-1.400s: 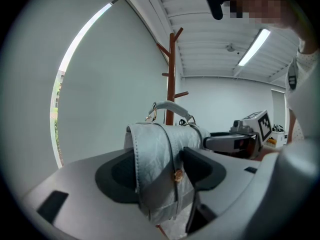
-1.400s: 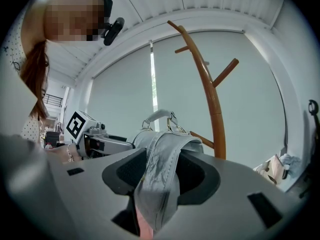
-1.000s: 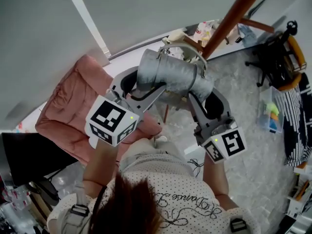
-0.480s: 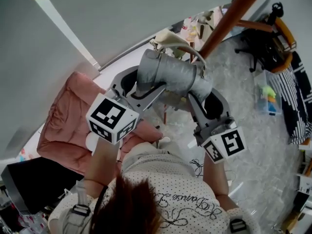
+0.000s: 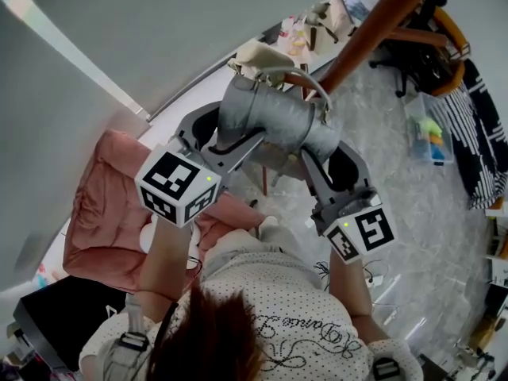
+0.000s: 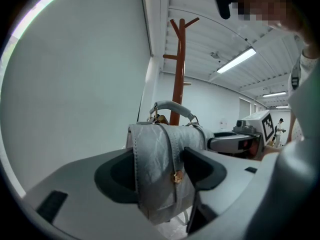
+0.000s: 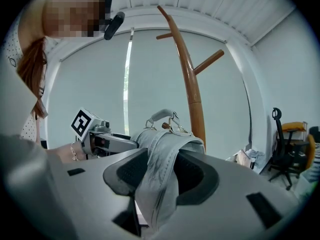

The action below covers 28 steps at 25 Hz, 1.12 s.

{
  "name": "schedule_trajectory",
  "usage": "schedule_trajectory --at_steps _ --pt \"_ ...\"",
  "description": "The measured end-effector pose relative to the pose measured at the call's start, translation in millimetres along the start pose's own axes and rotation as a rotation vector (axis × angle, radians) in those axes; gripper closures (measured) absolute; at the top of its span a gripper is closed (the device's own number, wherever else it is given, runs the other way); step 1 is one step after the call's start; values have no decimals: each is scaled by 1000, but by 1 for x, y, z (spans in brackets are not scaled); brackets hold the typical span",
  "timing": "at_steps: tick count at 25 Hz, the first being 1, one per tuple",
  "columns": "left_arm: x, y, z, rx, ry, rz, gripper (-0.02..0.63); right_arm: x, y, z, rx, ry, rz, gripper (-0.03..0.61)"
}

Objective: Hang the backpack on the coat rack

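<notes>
Head view: the grey backpack (image 5: 266,121) hangs between both grippers just beside the coat rack (image 5: 373,30), not yet hooked. Left gripper view: the left hand-held gripper (image 6: 159,169), jaws wide, clamps one end. Right gripper view: the right hand-held gripper (image 7: 160,176), jaws just closing further, pinches the other end

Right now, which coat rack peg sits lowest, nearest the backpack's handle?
The lowest peg is the one angling up to the right in the right gripper view; the left-pointing peg branches off higher up the coat rack.
</notes>
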<state>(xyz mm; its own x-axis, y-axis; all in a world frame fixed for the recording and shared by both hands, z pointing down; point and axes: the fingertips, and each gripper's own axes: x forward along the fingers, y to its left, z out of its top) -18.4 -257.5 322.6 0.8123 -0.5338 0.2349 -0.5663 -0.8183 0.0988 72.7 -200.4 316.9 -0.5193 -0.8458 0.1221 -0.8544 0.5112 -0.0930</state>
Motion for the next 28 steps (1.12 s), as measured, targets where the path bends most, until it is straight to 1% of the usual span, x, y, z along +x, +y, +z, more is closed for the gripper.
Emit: schedule_trajectory --at_steps 5,10,14,19,23,28 --pt "11 9 -8 -26 46 -55 334 5 -2 -7 2 31 -19 407" --pt "22 19 -15 7 80 -117 331 10 -3 -18 3 55 -14 428" --pt "22 19 -18 17 87 -145 328 9 1 -20 -2 62 -17 431" --pt "27 22 -22 30 122 -152 328 11 0 -25 0 82 -17 434" --pt "36 26 -34 55 165 -132 319 13 -5 -35 10 106 -24 440" --pt "46 29 -36 79 172 -119 313 16 -14 -40 10 113 -31 446"
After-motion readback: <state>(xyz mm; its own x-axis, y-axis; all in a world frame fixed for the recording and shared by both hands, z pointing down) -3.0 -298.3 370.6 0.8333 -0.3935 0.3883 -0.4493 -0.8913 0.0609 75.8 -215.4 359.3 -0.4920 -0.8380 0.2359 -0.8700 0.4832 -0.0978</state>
